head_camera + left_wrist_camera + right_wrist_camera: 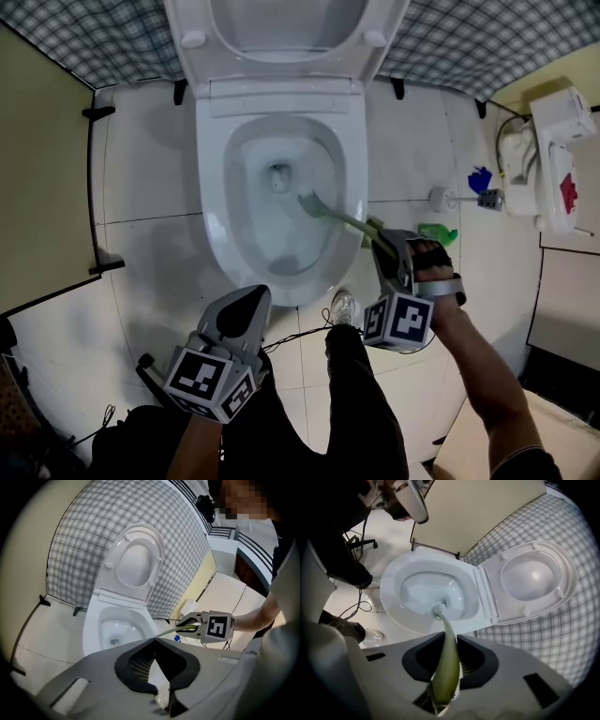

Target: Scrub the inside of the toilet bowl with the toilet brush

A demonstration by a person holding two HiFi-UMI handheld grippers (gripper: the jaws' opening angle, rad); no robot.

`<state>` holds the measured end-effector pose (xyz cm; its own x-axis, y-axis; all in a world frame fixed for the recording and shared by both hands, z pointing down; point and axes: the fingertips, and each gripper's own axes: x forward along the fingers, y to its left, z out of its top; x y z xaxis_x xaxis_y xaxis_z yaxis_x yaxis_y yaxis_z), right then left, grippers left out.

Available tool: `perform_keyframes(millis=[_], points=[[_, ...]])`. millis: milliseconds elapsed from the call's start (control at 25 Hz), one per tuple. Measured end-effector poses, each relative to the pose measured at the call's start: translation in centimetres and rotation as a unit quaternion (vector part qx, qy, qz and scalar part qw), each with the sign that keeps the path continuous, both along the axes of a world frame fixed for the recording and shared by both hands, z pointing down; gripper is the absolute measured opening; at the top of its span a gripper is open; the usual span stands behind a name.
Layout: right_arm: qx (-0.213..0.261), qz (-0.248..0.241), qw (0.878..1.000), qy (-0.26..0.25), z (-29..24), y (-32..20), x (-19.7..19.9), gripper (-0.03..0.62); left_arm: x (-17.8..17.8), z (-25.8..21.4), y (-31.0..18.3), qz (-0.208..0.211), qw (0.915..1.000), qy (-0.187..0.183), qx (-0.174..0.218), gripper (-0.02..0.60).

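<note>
I am keeping my left gripper [246, 305] idle over the tiled floor [141, 187] at the near left corner of the toilet. Its jaws are pressed together tip to tip, gripping nothing. To its right the toilet bowl [211, 187] is standing open with the seat [281, 28] tipped up against the wall. The toilet brush [349, 221] is slanting down into it over the right rim. Its bristle head [308, 202] is sitting on the inner right wall, just right of the drain [279, 176]. Further right, my right gripper [386, 246] is clamping the green handle firmly between its pads. I judge I am mid-scrub. Next I am aiming to sweep the head around the wall and down toward the drain, pressing steadily while holding the handle from twisting.
</note>
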<state>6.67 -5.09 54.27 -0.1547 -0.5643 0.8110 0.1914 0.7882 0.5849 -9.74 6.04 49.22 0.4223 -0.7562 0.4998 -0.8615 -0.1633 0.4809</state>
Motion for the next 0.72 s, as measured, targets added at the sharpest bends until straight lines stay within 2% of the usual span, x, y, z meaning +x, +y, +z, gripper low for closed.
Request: perform_keyframes(millis=[240,360,560,640,720], points=[[0.030,-0.049,0.998,0.028,2.2,-4.2,-2.5,0.089,-0.7,0.0,0.4,-0.013,0.9999,-0.002,0.000,0.005],[0.038,-0.102,0.993,0.053,2.6,-4.9,-3.2,0.086,-1.3,0.2,0.5,-0.017,0.9999,-0.002,0.000,0.006],[-0.014,-0.167,0.984,0.060,3.0,-0.9,-2.3,0.077,-1.0,0.4,0.4,-0.017,0.9998,0.001,-0.002,0.005],[-0.036,-0.160,0.985,0.044,3.0,1.3,-2.2,0.077,-0.9,0.3,0.4,-0.015,0.9999,0.003,-0.002,0.005],[-0.062,-0.131,0.989,0.014,2.7,3.3,-2.2,0.077,-0.7,0.1,0.4,-0.013,0.9999,0.004,-0.001,0.006]])
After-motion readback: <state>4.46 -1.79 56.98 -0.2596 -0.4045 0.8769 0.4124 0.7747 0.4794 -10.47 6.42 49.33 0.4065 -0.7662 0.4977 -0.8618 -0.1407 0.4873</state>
